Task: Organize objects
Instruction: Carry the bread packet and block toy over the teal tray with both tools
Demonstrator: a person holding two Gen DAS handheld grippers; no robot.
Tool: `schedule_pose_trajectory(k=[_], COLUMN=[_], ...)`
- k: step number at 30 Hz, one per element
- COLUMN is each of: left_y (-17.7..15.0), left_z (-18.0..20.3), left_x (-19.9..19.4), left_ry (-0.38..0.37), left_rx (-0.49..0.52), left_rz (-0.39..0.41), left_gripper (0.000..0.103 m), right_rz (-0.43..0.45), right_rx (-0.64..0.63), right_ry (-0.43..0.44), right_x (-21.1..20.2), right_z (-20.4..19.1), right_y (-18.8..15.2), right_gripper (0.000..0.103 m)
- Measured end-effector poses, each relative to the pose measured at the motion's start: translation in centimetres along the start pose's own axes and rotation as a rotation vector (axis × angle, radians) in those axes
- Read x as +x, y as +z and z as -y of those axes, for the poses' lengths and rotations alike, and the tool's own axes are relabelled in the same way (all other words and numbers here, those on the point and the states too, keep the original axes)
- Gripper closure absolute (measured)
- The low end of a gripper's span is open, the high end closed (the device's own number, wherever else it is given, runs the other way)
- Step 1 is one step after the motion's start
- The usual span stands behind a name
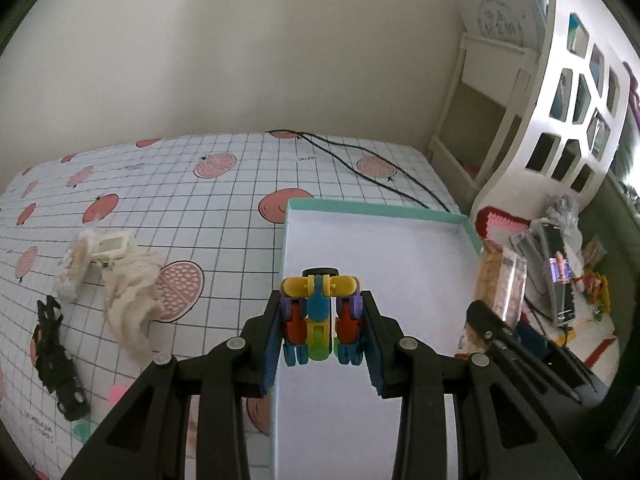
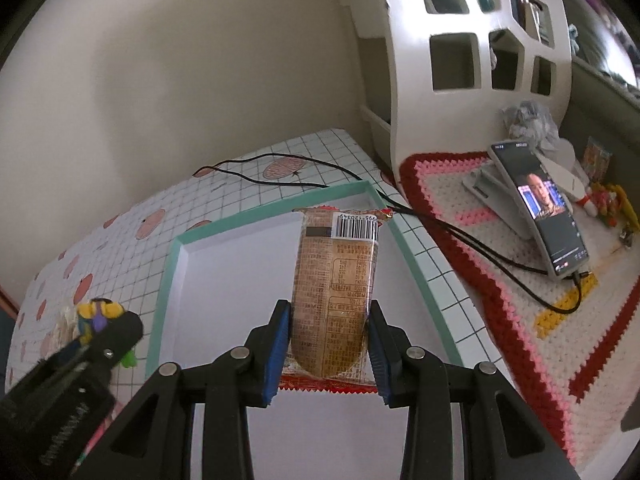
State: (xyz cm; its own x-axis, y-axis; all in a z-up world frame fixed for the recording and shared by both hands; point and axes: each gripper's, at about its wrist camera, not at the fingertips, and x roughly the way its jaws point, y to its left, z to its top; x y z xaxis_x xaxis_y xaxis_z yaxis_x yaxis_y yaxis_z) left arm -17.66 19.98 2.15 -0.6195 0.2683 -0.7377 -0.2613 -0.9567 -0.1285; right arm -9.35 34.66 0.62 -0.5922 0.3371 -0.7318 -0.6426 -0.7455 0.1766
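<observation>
My left gripper (image 1: 320, 312) is shut on a colourful plastic block toy (image 1: 320, 316) with a yellow top, held over the white inside of a teal-rimmed box lid (image 1: 400, 210). My right gripper (image 2: 328, 328) is shut on a clear-wrapped snack packet (image 2: 336, 280) with a barcode, held above the same box (image 2: 172, 264). The right gripper with the packet (image 1: 502, 280) shows at the box's right side in the left wrist view. At the box's left in the right wrist view is the left gripper with the toy (image 2: 100, 312).
On the grid-and-fruit cloth (image 1: 180, 184) left of the box lie a cream cloth bundle (image 1: 128, 300), a small white item (image 1: 112, 246) and a black toy (image 1: 56, 352). A black cable (image 1: 360, 164) crosses the far cloth. A phone on a stand (image 2: 548, 220) sits on a crocheted mat beside a white shelf (image 2: 480, 40).
</observation>
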Motion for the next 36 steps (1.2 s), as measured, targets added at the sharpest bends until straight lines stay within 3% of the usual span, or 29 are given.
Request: schedule_pose_trajectory(k=[13, 36], left_y=[0.0, -1.3], left_z=[0.9, 0.3], left_x=[4.5, 6.7], left_ry=[-0.018, -0.023], left_rx=[0.006, -0.016], left_rz=[-0.060, -0.177], left_gripper=[0.065, 0.065], right_rz=[-0.034, -0.122], right_rx=[0.006, -0.034], right_ry=[-0.002, -0.018], right_x=[1.7, 3.5], right_z=[0.6, 0.7], right_y=[-0.1, -1.0], right_gripper=[0.064, 0.063])
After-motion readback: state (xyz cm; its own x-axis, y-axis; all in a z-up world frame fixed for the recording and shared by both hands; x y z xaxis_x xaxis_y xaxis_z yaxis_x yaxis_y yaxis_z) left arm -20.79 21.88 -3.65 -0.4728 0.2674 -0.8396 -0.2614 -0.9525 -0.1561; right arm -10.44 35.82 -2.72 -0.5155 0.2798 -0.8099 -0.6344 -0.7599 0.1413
